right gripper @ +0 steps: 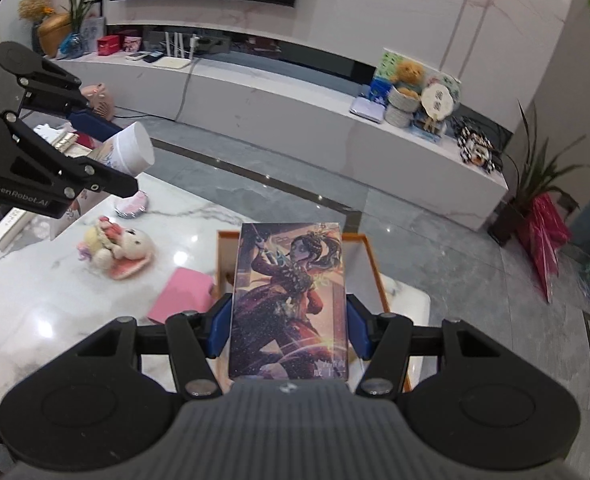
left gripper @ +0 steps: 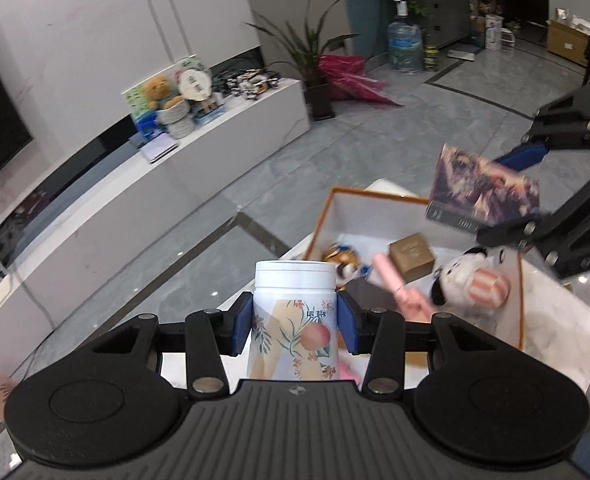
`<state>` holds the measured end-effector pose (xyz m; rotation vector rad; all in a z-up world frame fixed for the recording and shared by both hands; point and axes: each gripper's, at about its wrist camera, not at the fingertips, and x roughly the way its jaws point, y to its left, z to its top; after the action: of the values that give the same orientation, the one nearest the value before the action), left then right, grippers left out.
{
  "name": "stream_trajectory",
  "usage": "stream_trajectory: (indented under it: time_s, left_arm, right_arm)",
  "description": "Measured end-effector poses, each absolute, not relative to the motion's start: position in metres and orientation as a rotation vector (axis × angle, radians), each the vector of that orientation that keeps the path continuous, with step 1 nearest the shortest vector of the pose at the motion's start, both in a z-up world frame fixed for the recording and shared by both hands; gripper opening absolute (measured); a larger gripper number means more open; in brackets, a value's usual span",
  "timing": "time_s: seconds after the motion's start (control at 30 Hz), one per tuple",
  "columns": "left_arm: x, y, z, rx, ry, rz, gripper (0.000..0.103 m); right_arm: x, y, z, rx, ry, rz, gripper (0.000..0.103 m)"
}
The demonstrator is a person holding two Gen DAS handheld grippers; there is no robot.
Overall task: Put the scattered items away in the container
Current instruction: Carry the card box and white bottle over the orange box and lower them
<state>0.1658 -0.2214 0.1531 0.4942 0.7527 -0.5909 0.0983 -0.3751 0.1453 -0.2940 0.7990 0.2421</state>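
My left gripper (left gripper: 294,322) is shut on a white flower-printed canister (left gripper: 293,320), held upright in the air before the orange-rimmed container (left gripper: 375,193). Inside the container lie a black-and-white plush dog (left gripper: 471,280), a small brown box (left gripper: 411,256), a pink stick (left gripper: 395,284) and a striped toy (left gripper: 341,258). My right gripper (right gripper: 289,328) is shut on an illustrated card box (right gripper: 291,304), held over the container (right gripper: 369,256). In the left wrist view that card box (left gripper: 483,188) hangs above the container's right side. The canister (right gripper: 129,152) shows at the left in the right wrist view.
The container stands on a white marble table (right gripper: 35,300). On the table lie a plush bunny (right gripper: 115,252), a pink flat packet (right gripper: 183,294) and a small pink pouch (right gripper: 133,204). A long white TV bench (right gripper: 295,120) and grey tiled floor lie beyond. More clutter sits at the table's left end.
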Motion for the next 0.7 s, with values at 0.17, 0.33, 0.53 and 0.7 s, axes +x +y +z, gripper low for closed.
stream_trajectory:
  time_s: [0.17, 0.33, 0.53, 0.7]
  left_arm:
    - [0.187, -0.257, 0.13, 0.453, 0.785, -0.645, 0.051]
    - [0.209, -0.285, 0.102, 0.42, 0.832, -0.683, 0.051]
    - [0.238, -0.304, 0.073, 0.412, 0.865, -0.682, 0.051]
    - [0.251, -0.314, 0.056, 0.411, 0.878, -0.68, 0.051]
  right_arm:
    - [0.111, -0.401, 0.118, -0.261, 0.838, 0.22, 0.06]
    - [0.126, -0.418, 0.083, -0.221, 0.883, 0.212, 0.06]
    - [0.14, -0.421, 0.043, -0.19, 0.931, 0.234, 0.06]
    - [0.153, -0.421, 0.023, -0.182, 0.94, 0.232, 0.06]
